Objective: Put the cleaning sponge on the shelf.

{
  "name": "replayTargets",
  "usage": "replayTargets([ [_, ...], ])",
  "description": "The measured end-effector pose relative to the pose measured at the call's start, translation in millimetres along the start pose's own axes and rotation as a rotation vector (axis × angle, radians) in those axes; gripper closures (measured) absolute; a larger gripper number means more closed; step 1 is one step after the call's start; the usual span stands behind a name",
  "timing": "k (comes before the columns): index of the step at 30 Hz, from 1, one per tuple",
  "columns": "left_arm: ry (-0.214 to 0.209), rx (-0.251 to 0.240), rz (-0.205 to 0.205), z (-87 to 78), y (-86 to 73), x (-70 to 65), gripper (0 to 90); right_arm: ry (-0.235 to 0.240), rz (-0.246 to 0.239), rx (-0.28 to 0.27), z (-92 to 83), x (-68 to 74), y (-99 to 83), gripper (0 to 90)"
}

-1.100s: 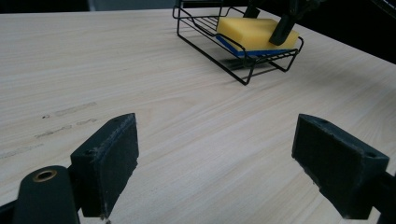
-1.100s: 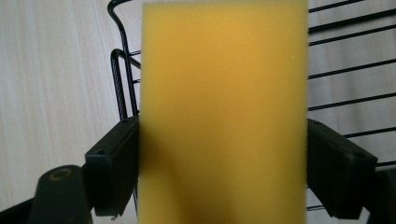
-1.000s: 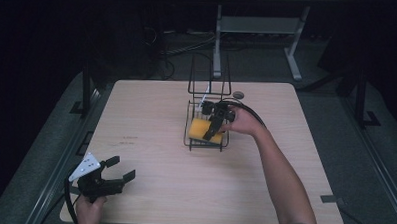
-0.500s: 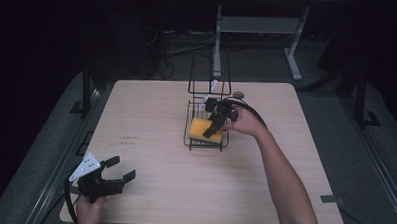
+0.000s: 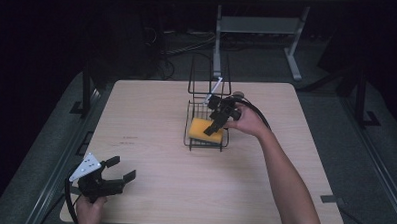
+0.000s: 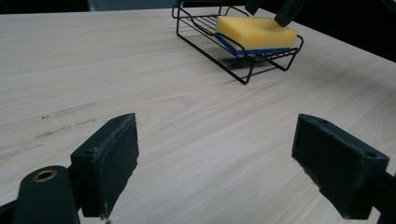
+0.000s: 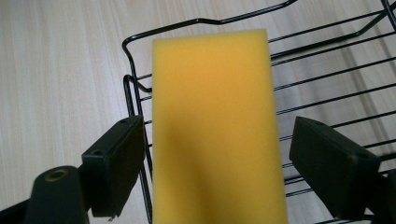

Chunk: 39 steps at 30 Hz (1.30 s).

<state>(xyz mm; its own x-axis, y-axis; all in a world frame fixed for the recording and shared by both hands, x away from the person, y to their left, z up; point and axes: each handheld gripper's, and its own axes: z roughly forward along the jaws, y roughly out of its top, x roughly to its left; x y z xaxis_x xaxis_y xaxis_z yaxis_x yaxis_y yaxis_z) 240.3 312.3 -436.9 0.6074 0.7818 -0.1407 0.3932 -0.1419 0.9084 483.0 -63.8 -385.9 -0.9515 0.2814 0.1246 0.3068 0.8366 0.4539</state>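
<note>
A yellow sponge (image 5: pixel 205 130) with a blue underside (image 6: pixel 254 32) lies in the bottom tray of a black wire rack (image 5: pixel 188 141) near the table's middle. My right gripper (image 5: pixel 217 120) hovers just over the sponge's right end, pointing down and left. In the right gripper view the sponge (image 7: pixel 215 140) sits between the wide-open jaws of the right gripper (image 7: pixel 224 168), with a gap on each side. My left gripper (image 5: pixel 115 175) rests open at the table's front left corner, holding nothing. In its own view the left gripper (image 6: pixel 222 168) faces the rack (image 6: pixel 243 74) across bare wood.
The rack's tall wire back (image 5: pixel 210 72) rises behind the tray. A small dark round object (image 5: pixel 238 94) lies on the table (image 5: pixel 151 115) behind the right hand. A metal stand (image 5: pixel 254 24) is on the dark floor beyond the far edge.
The right gripper has shifted only slightly over the sponge in the rack. The left gripper has stayed put.
</note>
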Motion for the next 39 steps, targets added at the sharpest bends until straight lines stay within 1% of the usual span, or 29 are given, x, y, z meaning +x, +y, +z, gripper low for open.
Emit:
replayTargets([
  [1, -0.001, -0.001, 0.0, 0.1, 0.0, -0.1, 14.1, -0.004, -0.006, -0.016, -0.2, -0.3, -2.3, 18.5],
  [2, -0.001, -0.001, 0.0, 0.1, 0.0, -0.1, 14.0, -0.004, -0.006, -0.016, -0.2, -0.3, -2.3, 18.5],
  [3, -0.002, 0.001, 0.001, 0.3, 0.0, -0.3, 14.1, -0.002, 0.004, -0.026, -0.8, -0.9, -5.3, 18.6],
  [4, -0.002, 0.001, 0.001, 0.3, 0.0, -0.3, 14.1, -0.002, 0.004, -0.026, -0.8, -0.9, -5.3, 18.6],
  [6, -0.002, 0.002, 0.001, 0.6, -0.1, -0.6, 14.1, 0.0, 0.02, -0.03, -1.1, -1.5, -8.2, 18.7],
  [7, -0.003, 0.004, 0.001, 0.6, 0.0, -0.6, 14.0, 0.001, 0.024, -0.022, -0.9, -2.3, -10.1, 18.3],
  [10, -0.003, 0.006, 0.004, 1.0, 0.1, -0.6, 14.0, 0.002, 0.028, -0.018, -1.7, -2.4, -10.9, 18.3],
  [11, -0.003, 0.005, 0.004, 1.3, 0.1, -1.0, 14.1, 0.005, 0.025, -0.032, -3.5, -3.2, -11.3, 18.3],
  [14, -0.005, 0.004, 0.005, 1.2, 0.3, -1.1, 14.0, 0.009, 0.026, -0.041, -5.6, -3.0, -11.7, 18.3],
  [24, -0.003, 0.004, 0.005, 1.1, 0.7, -1.5, 14.1, 0.013, 0.039, -0.033, -5.7, -1.7, -15.1, 18.2],
  [26, -0.002, 0.005, 0.006, 1.2, 0.7, -1.7, 14.1, 0.012, 0.038, -0.054, -5.7, -1.9, -17.6, 19.3],
  [29, -0.002, 0.004, 0.005, 1.1, 0.6, -1.4, 14.1, 0.013, 0.067, -0.06, -6.4, -2.6, -21.7, 18.8],
  [30, -0.002, 0.005, 0.004, 1.2, 0.6, -1.4, 14.0, 0.011, 0.064, -0.064, -6.7, -2.9, -23.2, 18.8],
  [31, -0.001, 0.006, 0.004, 1.2, 0.6, -1.3, 14.1, 0.007, 0.045, -0.07, -7.1, -4.7, -25.2, 18.8],
  [33, -0.001, 0.004, 0.006, 1.3, 0.8, -2.0, 14.1, 0.005, 0.065, -0.075, -10.1, -5.0, -29.1, 18.5],
  [35, -0.002, 0.005, 0.006, 1.5, 0.9, -2.1, 14.0, 0.008, 0.067, -0.076, -11.9, -5.3, -30.0, 18.5],
  [38, -0.003, 0.007, 0.008, 2.0, 0.9, -2.5, 14.1, 0.003, 0.071, -0.09, -17.2, -5.7, -32.4, 18.5],
  [39, -0.003, 0.008, 0.008, 2.0, 0.9, -2.5, 14.1, -0.005, 0.069, -0.084, -19.0, -5.9, -34.0, 18.4],
])
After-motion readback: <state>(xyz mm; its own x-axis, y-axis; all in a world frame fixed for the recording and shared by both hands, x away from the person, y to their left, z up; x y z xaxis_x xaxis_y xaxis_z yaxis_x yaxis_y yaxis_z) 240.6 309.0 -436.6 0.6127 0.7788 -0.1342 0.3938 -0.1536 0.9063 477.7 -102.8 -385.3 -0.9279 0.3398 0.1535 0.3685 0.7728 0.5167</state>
